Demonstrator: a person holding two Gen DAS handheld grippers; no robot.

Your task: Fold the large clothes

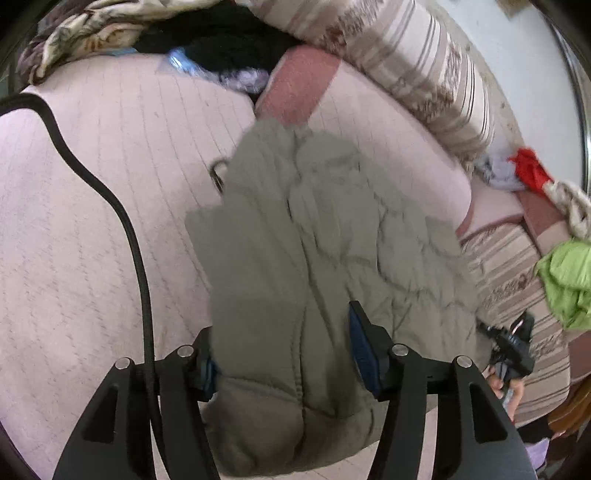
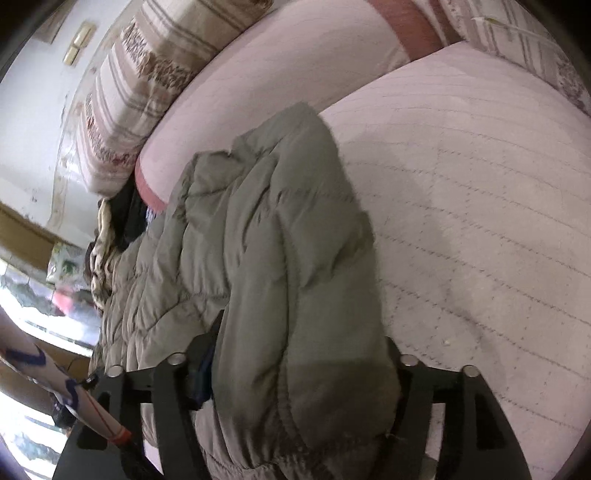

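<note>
Left wrist view, near: the left gripper (image 1: 284,354) has its jaws spread wide, with a thick fold of the grey-green padded jacket (image 1: 325,236) bulging between them; whether the pads truly pinch it I cannot tell.
Right wrist view, near: the right gripper (image 2: 295,363) likewise straddles a bunched cuff-like end of the padded jacket (image 2: 280,258), jaws apart around the bulk.
Cable: a black cable (image 1: 122,221) snakes up the left side of the left view.
Jacket position: it lies rumpled on the pink quilted mattress (image 1: 92,240), stretching away from both grippers.
Further off: a striped bolster cushion (image 1: 413,62) runs along the far right edge.
Far left: a dark clothes heap (image 1: 221,40) under a floral cloth (image 1: 92,29).
Far right: a lime-green garment (image 1: 569,280) and a red cloth (image 1: 532,170).
</note>
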